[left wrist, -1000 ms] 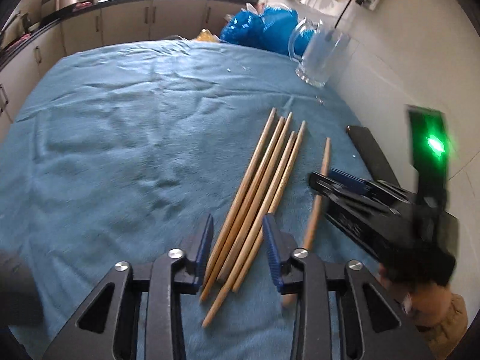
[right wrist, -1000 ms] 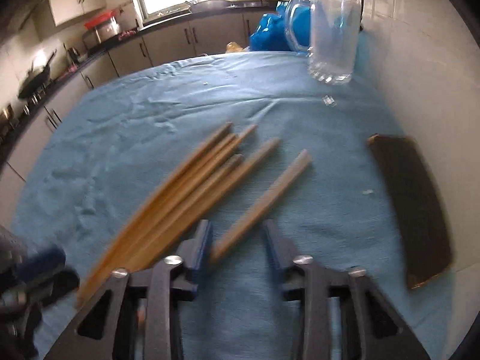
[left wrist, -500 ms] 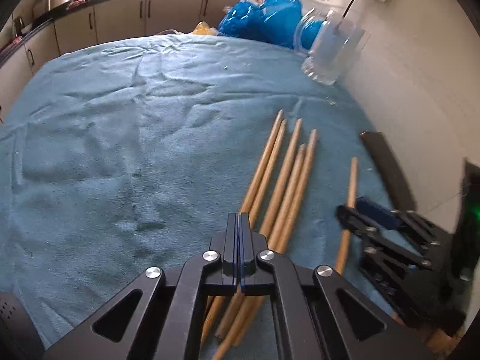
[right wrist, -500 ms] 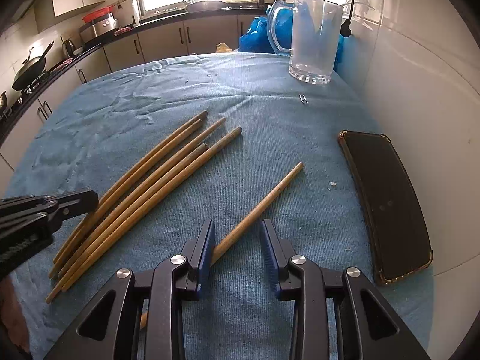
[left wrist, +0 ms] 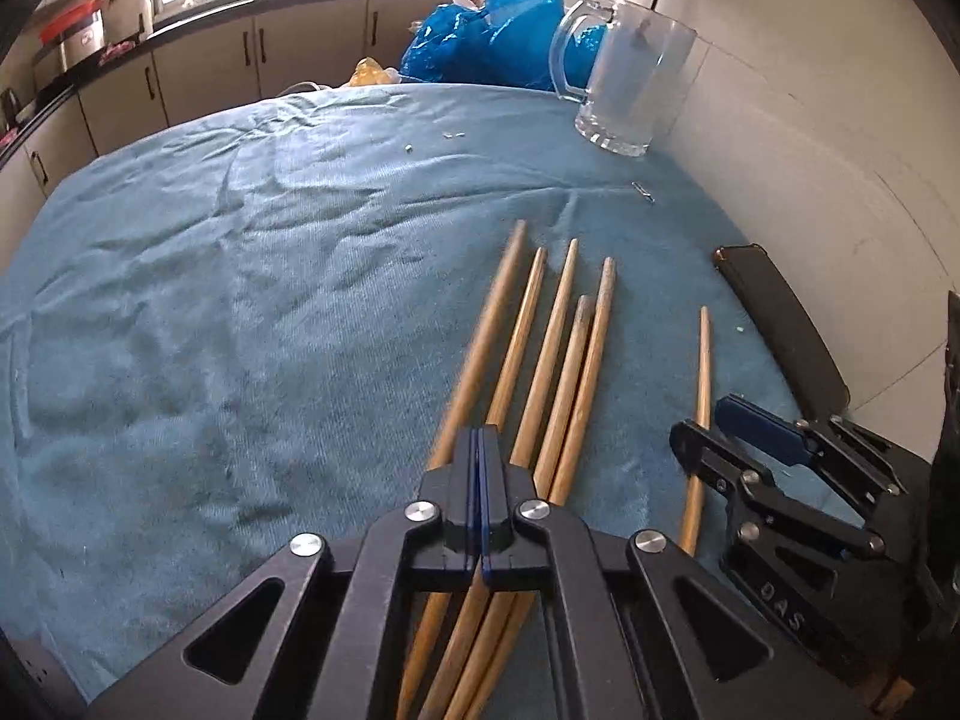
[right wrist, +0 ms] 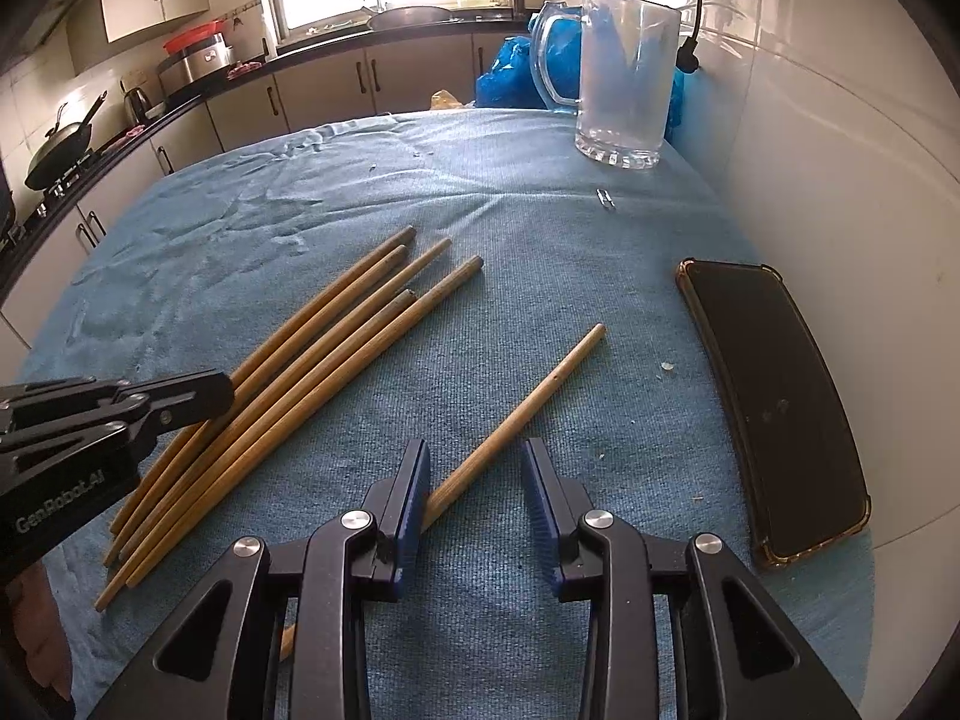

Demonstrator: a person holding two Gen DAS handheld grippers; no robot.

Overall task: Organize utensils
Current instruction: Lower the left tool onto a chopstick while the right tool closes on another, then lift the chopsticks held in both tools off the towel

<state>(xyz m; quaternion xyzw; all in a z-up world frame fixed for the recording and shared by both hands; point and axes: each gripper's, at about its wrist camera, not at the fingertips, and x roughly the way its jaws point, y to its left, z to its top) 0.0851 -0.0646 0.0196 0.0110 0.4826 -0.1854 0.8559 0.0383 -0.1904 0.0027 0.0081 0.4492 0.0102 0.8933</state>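
Left wrist view first: my left tongs (left wrist: 478, 480) are pressed fully together, pad against pad, hovering over the near part of the bundle of chopsticks (left wrist: 555, 354); I can't see anything pinched between them — the sticks pass underneath. Five sticks fan out away from me on the blue cloth (left wrist: 240, 300) that covers the tabletop. One single chopstick (left wrist: 701, 396) lies apart to the right, and the right tongs (left wrist: 729, 426) sit over its near end. A dark phone (left wrist: 780, 324) lies beside the wall, and the glass mug (left wrist: 630, 84) stands at the far corner with blue plastic bags (left wrist: 480, 42) behind it.

Right wrist view now: my right tongs (right wrist: 474, 492) stand partly open, and the single chopstick (right wrist: 528, 402) runs diagonally up to the right from between the pads. It lies close against the left pad; the right pad is clear of it, so nothing is gripped. The bundle (right wrist: 312, 348) lies to the left, still flat on the cloth (right wrist: 540, 228), with the left tongs (right wrist: 210, 390) closed over its near half. The phone (right wrist: 774, 396) lies along the right edge — the mug (right wrist: 624, 72) stands upright and empty beyond it
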